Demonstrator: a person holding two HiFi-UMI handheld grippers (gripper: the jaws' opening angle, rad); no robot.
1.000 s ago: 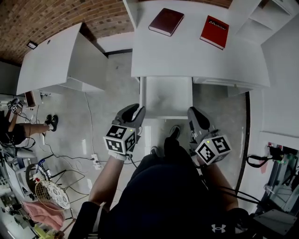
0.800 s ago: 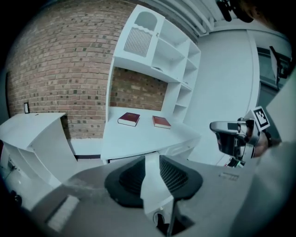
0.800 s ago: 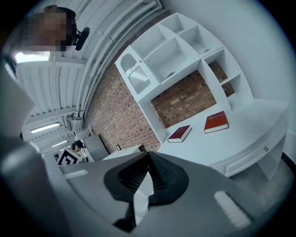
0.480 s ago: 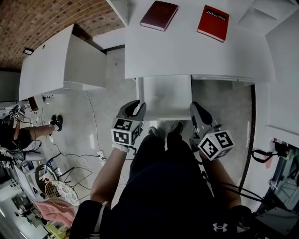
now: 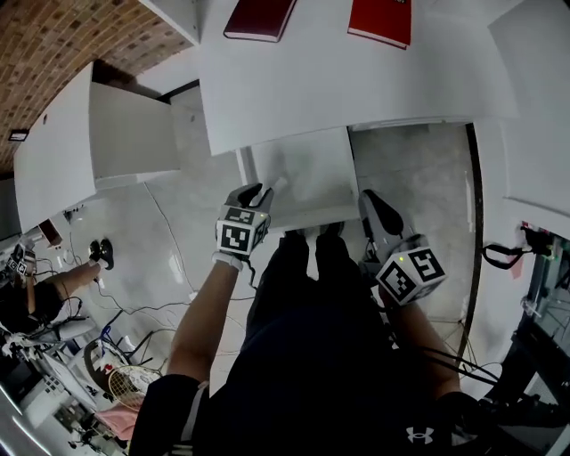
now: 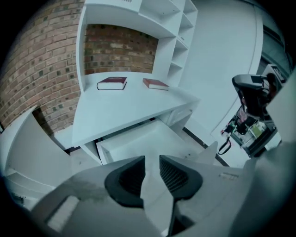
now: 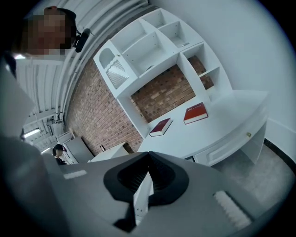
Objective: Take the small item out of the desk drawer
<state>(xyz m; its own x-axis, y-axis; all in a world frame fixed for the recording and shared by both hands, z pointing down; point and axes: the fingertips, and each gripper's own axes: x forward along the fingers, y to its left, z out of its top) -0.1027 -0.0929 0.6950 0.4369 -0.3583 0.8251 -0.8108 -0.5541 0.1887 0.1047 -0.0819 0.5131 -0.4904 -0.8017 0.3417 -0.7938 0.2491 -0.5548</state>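
- Head view: the bare left forearm [image 5: 207, 307] reaches forward and its hand carries the left tool [image 5: 256, 191] at the front left corner of the open drawer [image 5: 307, 169], with the tips over the drawer's front edge.
- The right tool [image 5: 370, 200] is held lower and closer to the body, just beside the drawer's front right corner and pointing along its right side.
- The drawer stands pulled out from under the white surface [image 5: 338, 80], where a maroon book [image 5: 258, 16] and a red book [image 5: 381, 18] lie apart.
- The small item cannot be made out in the drawer from here. The visible part of the floor reads as plain white.
- Left gripper view: the left tool [image 6: 151, 162] is released, its ribbed pads [image 6: 132, 178] parted by a narrow gap with nothing between them. It aims down into the drawer, whose inside looks plain white, and the small item cannot be made out here either.
- Right gripper view: the right tool [image 7: 148, 159] is clenched, its tips meeting. A narrow white strip [image 7: 142, 196] shows in the gap behind the tips, and I cannot tell whether the pads touch it. The tool is tilted upward toward the surface, the two books and the shelves [image 7: 152, 46] above.
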